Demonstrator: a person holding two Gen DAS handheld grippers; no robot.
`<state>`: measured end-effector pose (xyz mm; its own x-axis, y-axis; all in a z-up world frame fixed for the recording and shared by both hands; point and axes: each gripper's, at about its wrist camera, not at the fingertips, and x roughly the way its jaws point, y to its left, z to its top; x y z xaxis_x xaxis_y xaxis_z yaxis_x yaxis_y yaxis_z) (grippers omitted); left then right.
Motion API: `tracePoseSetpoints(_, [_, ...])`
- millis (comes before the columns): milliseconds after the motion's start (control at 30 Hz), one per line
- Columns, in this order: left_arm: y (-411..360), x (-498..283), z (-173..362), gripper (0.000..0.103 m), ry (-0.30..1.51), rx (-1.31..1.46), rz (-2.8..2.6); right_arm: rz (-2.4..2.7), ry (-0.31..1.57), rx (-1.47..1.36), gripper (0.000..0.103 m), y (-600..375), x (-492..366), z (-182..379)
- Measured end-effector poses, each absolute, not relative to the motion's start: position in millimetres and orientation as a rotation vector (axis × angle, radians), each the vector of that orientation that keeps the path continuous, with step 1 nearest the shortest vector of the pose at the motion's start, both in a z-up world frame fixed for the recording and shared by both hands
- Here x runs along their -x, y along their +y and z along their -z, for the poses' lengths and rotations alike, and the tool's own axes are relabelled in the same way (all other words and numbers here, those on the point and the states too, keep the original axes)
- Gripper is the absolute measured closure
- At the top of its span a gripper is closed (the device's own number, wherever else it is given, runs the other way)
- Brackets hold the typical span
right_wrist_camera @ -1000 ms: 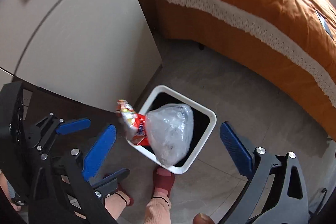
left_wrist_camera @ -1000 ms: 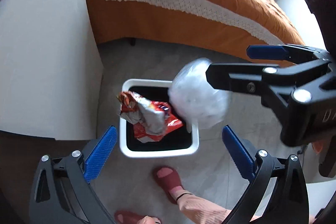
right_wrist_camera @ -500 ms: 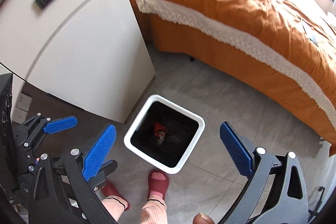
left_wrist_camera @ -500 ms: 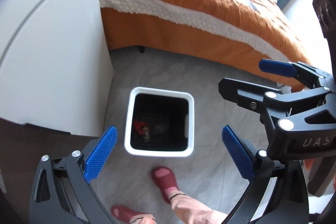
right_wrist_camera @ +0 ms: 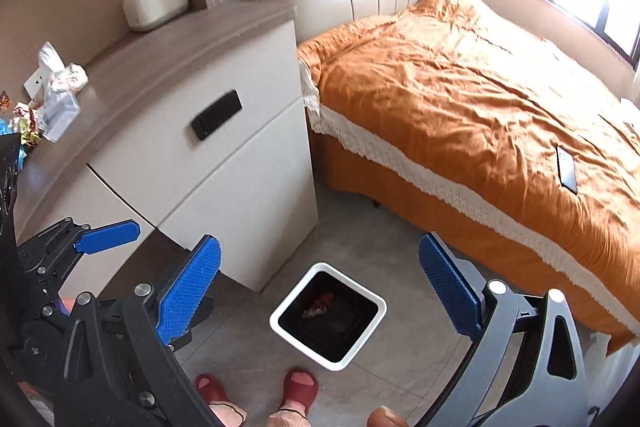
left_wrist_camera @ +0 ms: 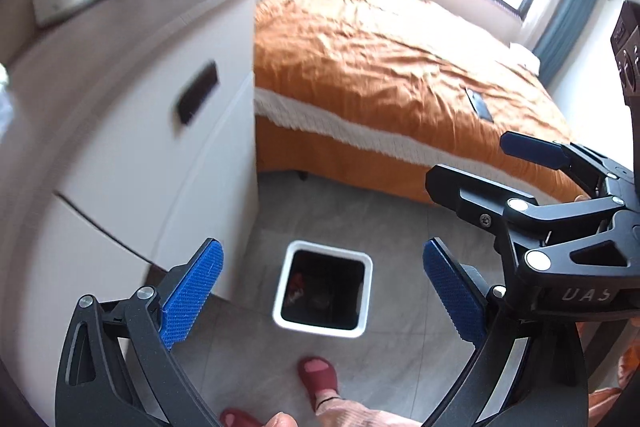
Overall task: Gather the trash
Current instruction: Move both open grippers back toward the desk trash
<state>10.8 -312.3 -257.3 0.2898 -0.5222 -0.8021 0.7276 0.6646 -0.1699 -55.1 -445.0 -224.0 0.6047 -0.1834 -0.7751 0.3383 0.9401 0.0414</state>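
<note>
A white square trash bin (left_wrist_camera: 280, 291) stands on the grey floor beside the nightstand; it also shows in the right wrist view (right_wrist_camera: 372, 323). A red snack wrapper (right_wrist_camera: 320, 305) lies inside it. My left gripper (left_wrist_camera: 320, 291) is open and empty, high above the bin. My right gripper (right_wrist_camera: 320, 293) is open and empty, also high above the bin; it shows at the right of the left wrist view (left_wrist_camera: 500, 171). More crumpled trash (right_wrist_camera: 60, 95) lies on the nightstand top at the left.
A white nightstand (right_wrist_camera: 224, 163) with a dark handle stands left of the bin. An orange bed (right_wrist_camera: 460, 99) with a phone (right_wrist_camera: 566, 169) on it fills the right. A white box (right_wrist_camera: 154, 3) sits on the nightstand. The person's red slippers (right_wrist_camera: 298, 385) are beside the bin.
The red wrapper and the clear plastic bag have dropped into the bin. Both grippers have risen and tilted up, bringing the nightstand top, headboard and window into view.
</note>
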Motion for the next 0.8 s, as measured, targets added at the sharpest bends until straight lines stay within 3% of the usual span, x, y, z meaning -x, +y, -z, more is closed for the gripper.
tracePoseSetpoints(400, [-245,-20,149,0.005,0.820,-0.146,0.560,0.119,0.673,-0.128,0.004,-403,36,128])
tracePoseSetpoints(800, [-178,-25,102,0.005,0.751,-0.100,0.247,-0.141,0.585,-0.052,0.004,-349,1,83])
